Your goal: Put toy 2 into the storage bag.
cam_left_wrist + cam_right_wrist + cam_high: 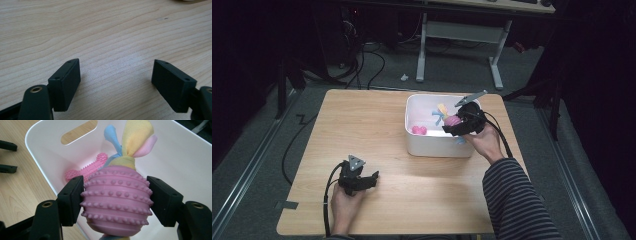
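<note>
Right gripper (117,202) has its two black jaws pressed against the flanks of a pink studded rubber ball (117,205), one pad on each side, so the ball is clamped between them. Ribs and rows of small nubs ring the ball, and pastel cloth strips (135,140) in yellow, blue and pink stick out of its top, tied in a knot just above the rubber. In the high view the same gripper (451,126) hangs over the white plastic bin (412,145), above its right half, with the ball (452,121) held at about rim height inside the bin's outline. A hand (484,142) with a striped sleeve behind it carries the gripper from the bin's right side.

Lower in the bin lies a pink bone-shaped chew toy (86,168) with a nubbed surface, resting on the floor near the wall that has the oval handle slot (78,131). From above it shows as a pink shape (419,130) toward the bin's left side, apart from the ball.

The bin stands on the wooden tabletop (362,125) near the far right corner.

Left gripper (116,85) rests low over bare wood grain with its jaws spread wide and nothing between them. In the high view it (373,178) sits near the front left edge of the tabletop, held by the other hand (343,202), well apart from the bin.
</note>
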Demonstrator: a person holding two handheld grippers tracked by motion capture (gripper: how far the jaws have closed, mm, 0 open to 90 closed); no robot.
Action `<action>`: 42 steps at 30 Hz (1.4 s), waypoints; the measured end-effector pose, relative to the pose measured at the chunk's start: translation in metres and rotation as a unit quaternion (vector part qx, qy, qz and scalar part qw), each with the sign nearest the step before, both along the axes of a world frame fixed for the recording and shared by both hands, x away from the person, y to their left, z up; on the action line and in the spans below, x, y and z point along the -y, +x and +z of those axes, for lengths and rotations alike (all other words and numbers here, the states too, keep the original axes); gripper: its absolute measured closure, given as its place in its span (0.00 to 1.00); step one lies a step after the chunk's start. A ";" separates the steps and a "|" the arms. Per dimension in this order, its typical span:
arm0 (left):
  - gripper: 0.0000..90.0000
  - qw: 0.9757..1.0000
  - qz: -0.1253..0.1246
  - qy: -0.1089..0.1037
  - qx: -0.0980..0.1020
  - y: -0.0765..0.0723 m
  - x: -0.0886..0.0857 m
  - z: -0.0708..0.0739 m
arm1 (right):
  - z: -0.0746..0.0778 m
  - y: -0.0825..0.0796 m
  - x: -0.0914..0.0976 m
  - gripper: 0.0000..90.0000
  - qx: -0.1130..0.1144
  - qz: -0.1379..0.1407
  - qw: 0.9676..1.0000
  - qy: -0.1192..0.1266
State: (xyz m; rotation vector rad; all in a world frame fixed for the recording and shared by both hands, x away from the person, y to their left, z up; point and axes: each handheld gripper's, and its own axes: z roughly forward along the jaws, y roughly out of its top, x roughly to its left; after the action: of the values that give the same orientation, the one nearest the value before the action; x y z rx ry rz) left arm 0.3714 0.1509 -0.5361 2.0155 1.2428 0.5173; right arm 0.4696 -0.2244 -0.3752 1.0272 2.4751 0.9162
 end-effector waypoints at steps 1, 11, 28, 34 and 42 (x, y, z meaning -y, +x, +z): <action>0.26 1.000 0.001 0.000 0.001 0.000 0.000 0.000 | 0.000 0.000 0.000 0.37 0.000 0.000 1.000 0.002; 0.26 1.000 0.002 -0.001 0.001 0.000 0.000 0.000 | 0.001 -0.004 0.007 0.35 -0.011 -0.002 1.000 0.014; 0.26 1.000 0.002 0.001 0.001 0.000 0.000 0.000 | 0.014 -0.053 0.061 0.40 0.035 -0.064 0.996 0.056; 0.26 1.000 0.002 0.001 0.001 0.000 0.000 0.000 | 0.015 -0.070 0.077 0.40 0.036 -0.081 0.994 0.059; 0.26 1.000 0.002 0.003 0.002 0.000 0.001 0.000 | 0.010 -0.098 0.093 0.41 0.029 -0.091 0.993 0.072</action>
State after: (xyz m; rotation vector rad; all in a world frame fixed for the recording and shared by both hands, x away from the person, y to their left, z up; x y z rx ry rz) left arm 0.3713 0.1502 -0.5363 2.0175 1.2444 0.5277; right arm 0.3712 -0.3172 -0.3651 1.2315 2.2513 1.0602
